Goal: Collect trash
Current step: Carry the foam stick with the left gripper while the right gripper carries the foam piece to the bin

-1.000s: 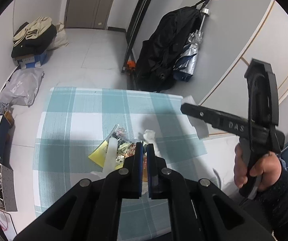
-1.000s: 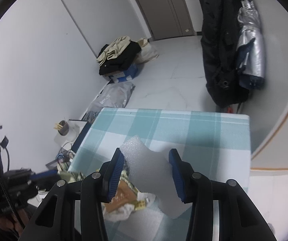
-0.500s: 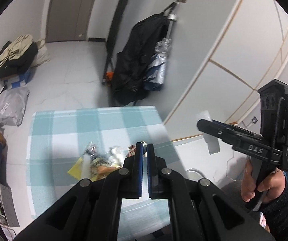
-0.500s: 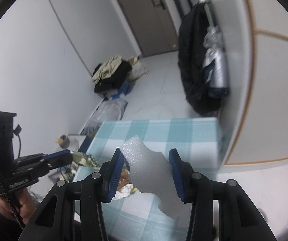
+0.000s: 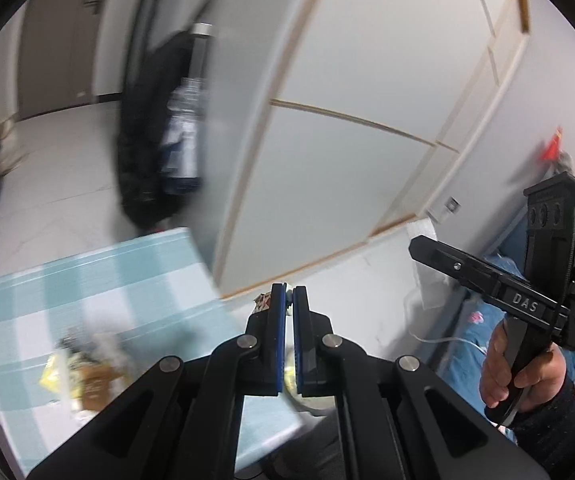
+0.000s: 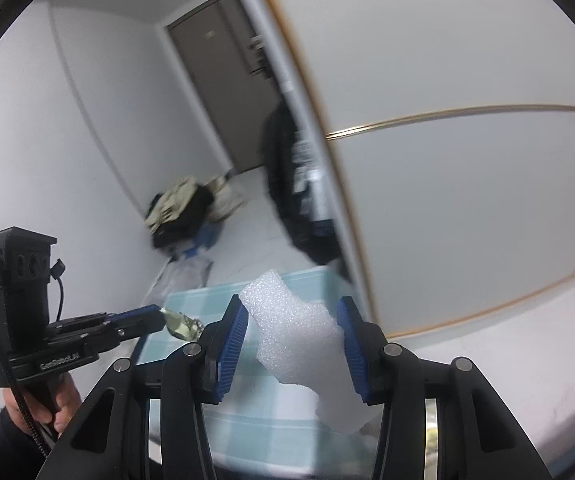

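Trash was split between both claws and the tabletop. The right claw had its blue pads fairly wide apart with a chunk of white foam wedged between them, so it was clamped on that, up in the air over the checked tabletop. The left claw was pinched almost completely together, only a thin slit showing, and a crinkly snack wrapper was caught at its tips; from the left wrist view only a corner of it poked out beside the pads. More trash, a pile of wrappers, sat on the teal checked cloth, pretty blurry. A black coat hung by the wall past the tabletop's far edge. The person's right hand gripped its handle off to the side.
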`<state>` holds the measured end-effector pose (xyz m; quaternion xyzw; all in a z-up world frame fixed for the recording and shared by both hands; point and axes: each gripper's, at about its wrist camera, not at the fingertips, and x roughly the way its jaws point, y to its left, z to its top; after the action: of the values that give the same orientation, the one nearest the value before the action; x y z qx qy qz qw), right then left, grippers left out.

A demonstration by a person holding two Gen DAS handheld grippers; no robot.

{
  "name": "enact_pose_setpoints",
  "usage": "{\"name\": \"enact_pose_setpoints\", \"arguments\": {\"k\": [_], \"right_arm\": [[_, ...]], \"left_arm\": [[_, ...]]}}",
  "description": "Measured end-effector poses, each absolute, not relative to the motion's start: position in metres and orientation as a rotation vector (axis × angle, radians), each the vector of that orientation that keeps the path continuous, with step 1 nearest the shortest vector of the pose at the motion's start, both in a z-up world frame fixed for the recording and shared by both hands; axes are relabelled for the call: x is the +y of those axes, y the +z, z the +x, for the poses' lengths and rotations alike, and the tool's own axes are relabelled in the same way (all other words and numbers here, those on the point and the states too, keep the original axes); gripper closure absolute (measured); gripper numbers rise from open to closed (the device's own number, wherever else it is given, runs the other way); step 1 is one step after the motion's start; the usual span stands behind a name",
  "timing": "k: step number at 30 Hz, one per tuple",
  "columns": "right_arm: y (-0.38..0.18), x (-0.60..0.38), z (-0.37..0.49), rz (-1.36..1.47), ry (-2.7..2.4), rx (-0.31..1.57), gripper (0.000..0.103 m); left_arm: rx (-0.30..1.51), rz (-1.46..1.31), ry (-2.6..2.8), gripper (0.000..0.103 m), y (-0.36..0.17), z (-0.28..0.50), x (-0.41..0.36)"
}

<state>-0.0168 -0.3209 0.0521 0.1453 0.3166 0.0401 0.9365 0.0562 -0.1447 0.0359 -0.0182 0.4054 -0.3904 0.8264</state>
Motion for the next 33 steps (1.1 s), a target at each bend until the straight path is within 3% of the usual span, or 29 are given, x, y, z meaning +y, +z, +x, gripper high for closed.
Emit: {"name": "enact_pose_setpoints", "arguments": {"k": [6,15,33], "right_arm": [[0.023,-0.387,-0.055,0.387,-0.049,0.669,0.058],[-0.070,-0.459,-0.091,0.594,-0.153,0.776,0.058],[-0.228,-0.497,-0.061,0.836,-0.103,1.026,0.056]], "left_arm": [[0.904,0.028,-0.948,0.103,0.022,0.041,-0.209],[1.035,0.184,-1.075,0.103,-0.025,0.037,-0.286],[1.294,0.405,-1.178,0.103,-0.107,0.045,-0.354]]}}
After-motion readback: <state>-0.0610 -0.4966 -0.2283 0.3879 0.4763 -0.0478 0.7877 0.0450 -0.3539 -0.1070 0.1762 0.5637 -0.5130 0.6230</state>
